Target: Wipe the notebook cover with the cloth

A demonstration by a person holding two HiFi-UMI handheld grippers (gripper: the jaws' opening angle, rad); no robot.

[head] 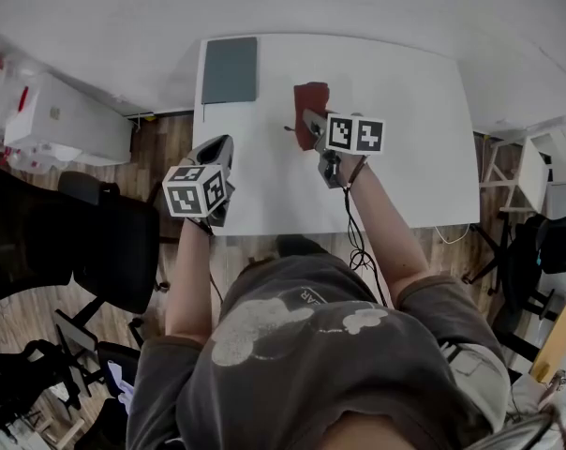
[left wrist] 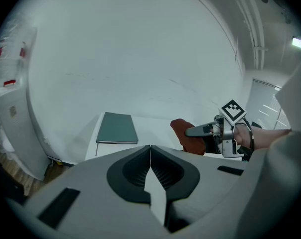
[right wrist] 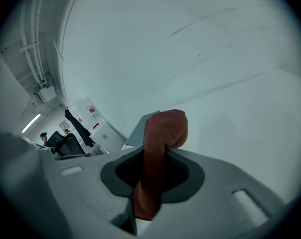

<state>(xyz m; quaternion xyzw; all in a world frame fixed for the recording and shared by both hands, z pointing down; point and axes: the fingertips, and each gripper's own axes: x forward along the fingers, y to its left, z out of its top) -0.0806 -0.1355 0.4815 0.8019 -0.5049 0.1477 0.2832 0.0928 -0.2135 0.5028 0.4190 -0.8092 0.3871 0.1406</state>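
Right gripper (right wrist: 153, 153) jaws clamped on bunched red-brown cloth (right wrist: 164, 126), over white table (head: 405, 139), right of grey notebook (head: 230, 69), not touching it. Left gripper (left wrist: 150, 151) jaws pressed together, nothing between, nearer person than notebook. Notebook flat, closed, at table's far-left corner

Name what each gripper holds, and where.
Right gripper: the cloth, pinched by a bunched fold. Left gripper: shut, holding nothing.
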